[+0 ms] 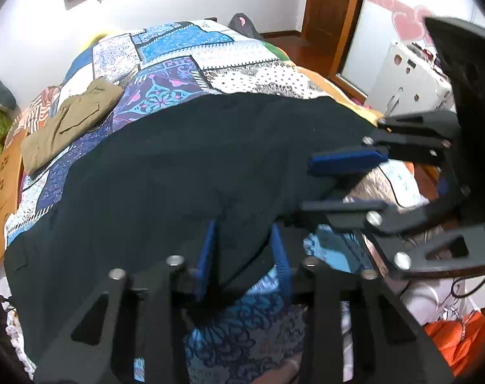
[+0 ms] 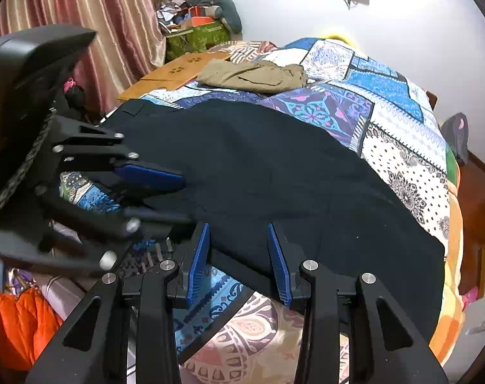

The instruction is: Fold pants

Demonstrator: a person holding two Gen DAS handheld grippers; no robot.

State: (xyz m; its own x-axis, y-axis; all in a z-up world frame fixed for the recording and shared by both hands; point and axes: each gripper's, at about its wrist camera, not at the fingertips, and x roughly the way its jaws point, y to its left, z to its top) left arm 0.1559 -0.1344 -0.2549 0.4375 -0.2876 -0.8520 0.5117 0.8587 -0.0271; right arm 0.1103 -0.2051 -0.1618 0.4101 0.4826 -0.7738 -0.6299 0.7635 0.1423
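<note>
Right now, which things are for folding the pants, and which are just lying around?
For the job: black pants; left gripper; right gripper; patchwork bedspread the pants lie on.

Just lying about: folded khaki pants; wooden board; green box; orange cloth.

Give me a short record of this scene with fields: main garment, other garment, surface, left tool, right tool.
main garment: black pants, spread flat across the bed
other garment: tan pants, folded, lying farther back on the quilt, apart from the black pair
surface: patchwork quilt covering the bed
left tool: at the near edge of the black pants, cloth between its pads
right tool: at the same near edge, beside the left one, pads apart with the cloth edge between them
</note>
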